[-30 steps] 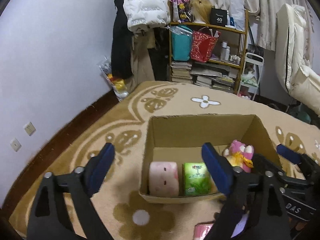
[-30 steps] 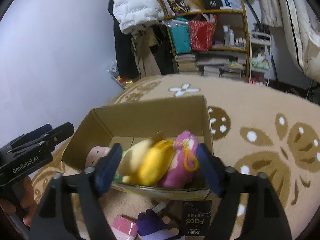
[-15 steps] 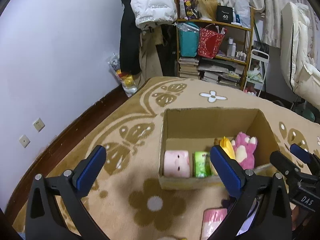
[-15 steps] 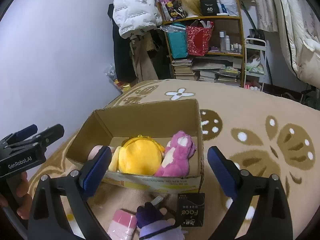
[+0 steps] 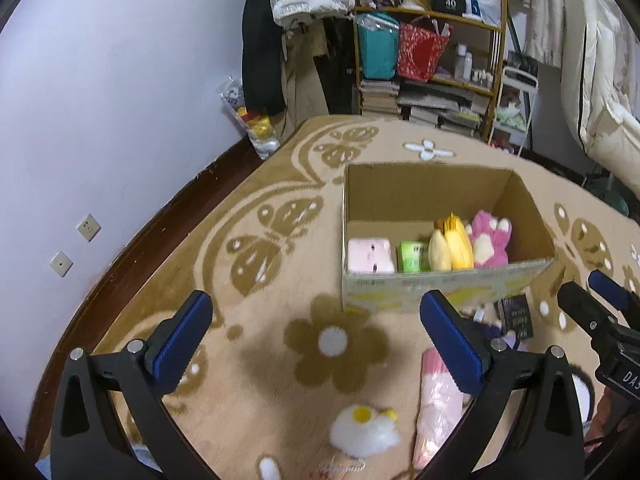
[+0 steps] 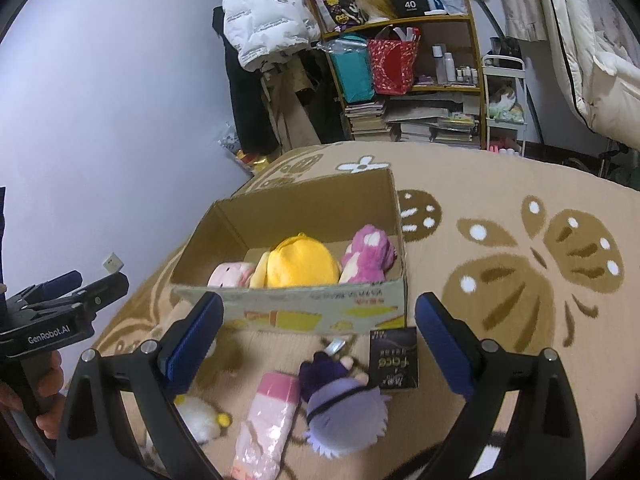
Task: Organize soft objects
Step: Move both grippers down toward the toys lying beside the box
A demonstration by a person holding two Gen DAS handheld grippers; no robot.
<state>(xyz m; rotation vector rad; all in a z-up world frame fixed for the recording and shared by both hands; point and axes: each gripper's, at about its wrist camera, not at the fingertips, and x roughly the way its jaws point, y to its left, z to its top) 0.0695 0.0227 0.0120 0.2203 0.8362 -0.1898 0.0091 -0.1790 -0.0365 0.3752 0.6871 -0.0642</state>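
On the rug at six o'clock of the box point(image 6: 288, 312), the purple plush point(image 6: 344, 412) looks light and squishy; grab its round head. Both jaws spread wide, empty.

Tan rug point(image 5: 280, 208), brown butterfly pattern

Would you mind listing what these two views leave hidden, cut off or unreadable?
- Green pack: hidden in the right wrist view behind the yellow plush.
- White plush: blurred in the left wrist view; half covered by a gripper arm in the right.
- Pink pack: cut by the bottom edge in the right wrist view.
- Cardboard box print: too blurred to read.
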